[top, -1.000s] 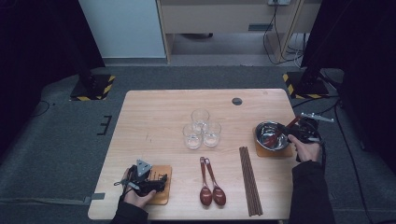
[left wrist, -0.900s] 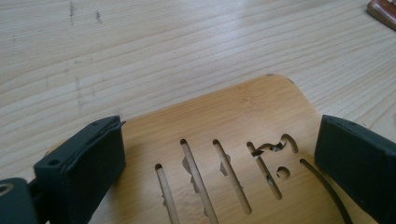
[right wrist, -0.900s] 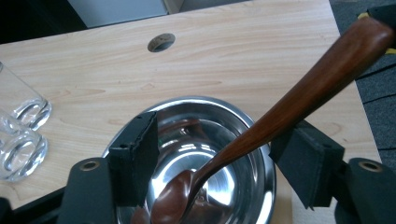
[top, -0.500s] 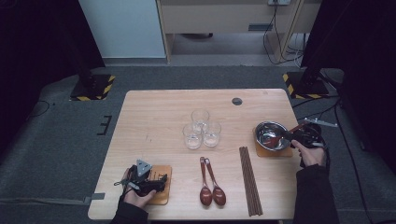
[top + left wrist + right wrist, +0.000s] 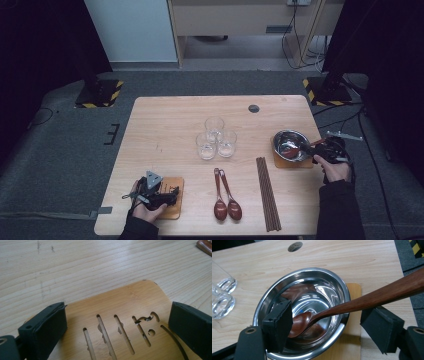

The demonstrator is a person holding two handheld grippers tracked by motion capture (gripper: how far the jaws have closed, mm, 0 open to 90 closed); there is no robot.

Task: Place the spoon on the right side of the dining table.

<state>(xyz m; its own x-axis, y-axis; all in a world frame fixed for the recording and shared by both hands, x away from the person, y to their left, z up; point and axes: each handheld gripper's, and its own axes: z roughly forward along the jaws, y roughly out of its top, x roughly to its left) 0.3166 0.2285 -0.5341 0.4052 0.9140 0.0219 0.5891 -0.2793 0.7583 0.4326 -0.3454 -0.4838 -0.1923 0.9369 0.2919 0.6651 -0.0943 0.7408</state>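
A steel bowl (image 5: 289, 145) (image 5: 304, 290) stands on a wooden coaster (image 5: 280, 162) (image 5: 354, 322) at the table's right edge. A dark wooden spoon (image 5: 295, 148) (image 5: 342, 307) lies in it, its handle leaning over the rim. My right gripper (image 5: 320, 147) (image 5: 329, 315) is open. Its jaws have just been opening and stand on either side of the handle without pressing it. At the front left, my left gripper (image 5: 167, 194) (image 5: 115, 315) is open, its jaws spread over a second coaster (image 5: 174, 200) (image 5: 120, 307) with cut-out slots.
Three clear glasses (image 5: 216, 137) cluster at the table's centre, two of them at the left edge of the right gripper view (image 5: 222, 292). Two more wooden spoons (image 5: 225, 197) and dark chopsticks (image 5: 267, 192) lie near the front edge. A round cable hole (image 5: 254, 108) is at the back.
The right gripper has drawn back slightly from the bowl toward the table's right edge, and its jaws have widened off the spoon's handle. The left gripper has kept still.
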